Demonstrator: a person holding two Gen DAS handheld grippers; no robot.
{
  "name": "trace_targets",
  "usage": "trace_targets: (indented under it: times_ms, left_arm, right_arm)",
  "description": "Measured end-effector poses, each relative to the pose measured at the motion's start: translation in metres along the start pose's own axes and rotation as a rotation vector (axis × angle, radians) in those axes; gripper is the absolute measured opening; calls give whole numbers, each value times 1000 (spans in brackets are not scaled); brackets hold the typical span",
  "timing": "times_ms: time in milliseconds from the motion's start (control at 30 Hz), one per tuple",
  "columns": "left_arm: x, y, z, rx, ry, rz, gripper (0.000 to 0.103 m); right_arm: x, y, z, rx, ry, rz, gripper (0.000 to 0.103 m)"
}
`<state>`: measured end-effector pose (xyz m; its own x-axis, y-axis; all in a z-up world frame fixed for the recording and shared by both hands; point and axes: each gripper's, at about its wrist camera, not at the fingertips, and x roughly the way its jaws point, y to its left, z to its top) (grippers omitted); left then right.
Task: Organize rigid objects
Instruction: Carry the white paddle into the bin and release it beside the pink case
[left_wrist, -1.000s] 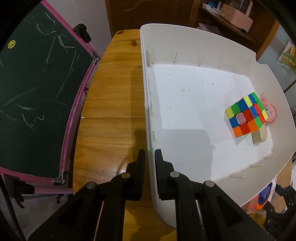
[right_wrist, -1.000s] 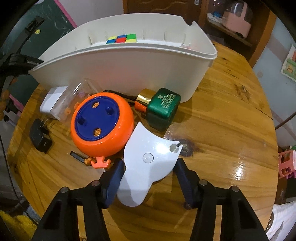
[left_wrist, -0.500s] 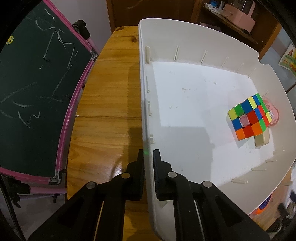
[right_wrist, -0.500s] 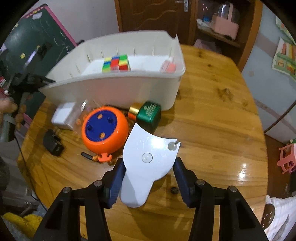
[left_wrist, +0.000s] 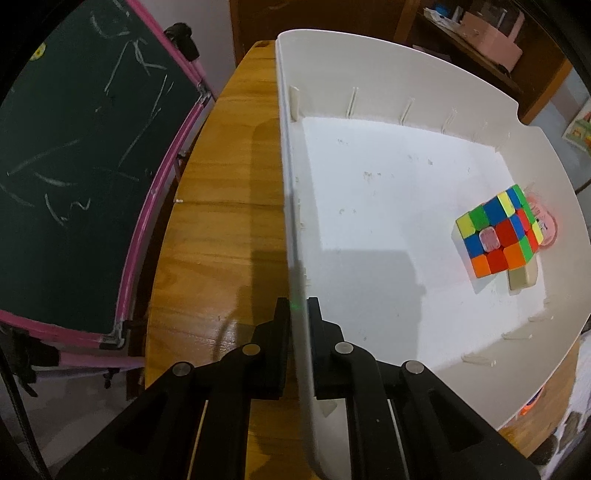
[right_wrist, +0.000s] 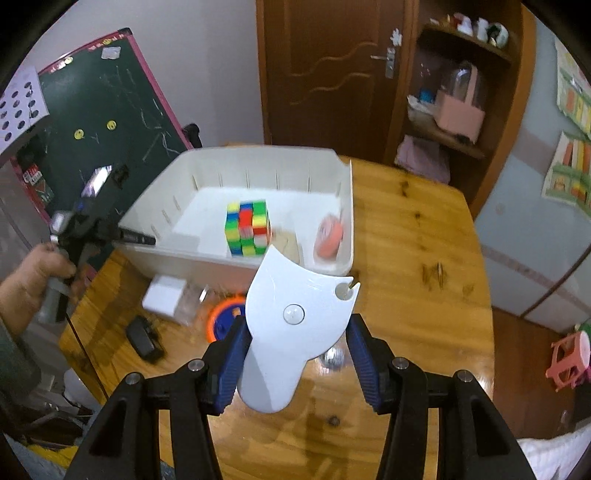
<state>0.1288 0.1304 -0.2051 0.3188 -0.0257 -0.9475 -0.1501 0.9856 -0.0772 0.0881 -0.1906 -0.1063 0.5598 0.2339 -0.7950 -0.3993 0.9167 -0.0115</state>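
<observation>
Behind white scoop (right_wrist: 295, 328) clamped in right tool (right_wrist: 295, 354), orange toy (right_wrist: 221, 321) half-hidden; left tool (left_wrist: 297, 321) pinches bin wall (left_wrist: 291, 221).

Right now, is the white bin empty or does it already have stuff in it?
Not empty. The white bin holds a colour cube, a pink round item beside it and a small beige block; most of the floor is bare.

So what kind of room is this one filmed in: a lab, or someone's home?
Most likely a lived-in home, perhaps one with a child. A round wooden table holds the white bin; beside it stands a pink-framed chalkboard. Behind are a panelled wooden door and cluttered wooden shelves.
</observation>
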Motion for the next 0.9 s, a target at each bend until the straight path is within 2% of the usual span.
trace_targets:
  times_ms: [300, 433, 567, 900]
  left_arm:
    - [-1, 4, 1, -8, -38, -63, 9]
    - [-1, 4, 1, -4, -50, -64, 9]
    - [1, 4, 2, 3, -58, -65, 9]
    - [4, 10, 2, -26, -44, -76, 9]
  right_arm:
    - [-10, 10, 81, 32, -61, -12, 54]
    - [0, 23, 109, 40, -42, -29, 54]
    - [21, 34, 121, 48, 14, -44, 54]
    - [85, 40, 125, 86, 164, -67, 54]
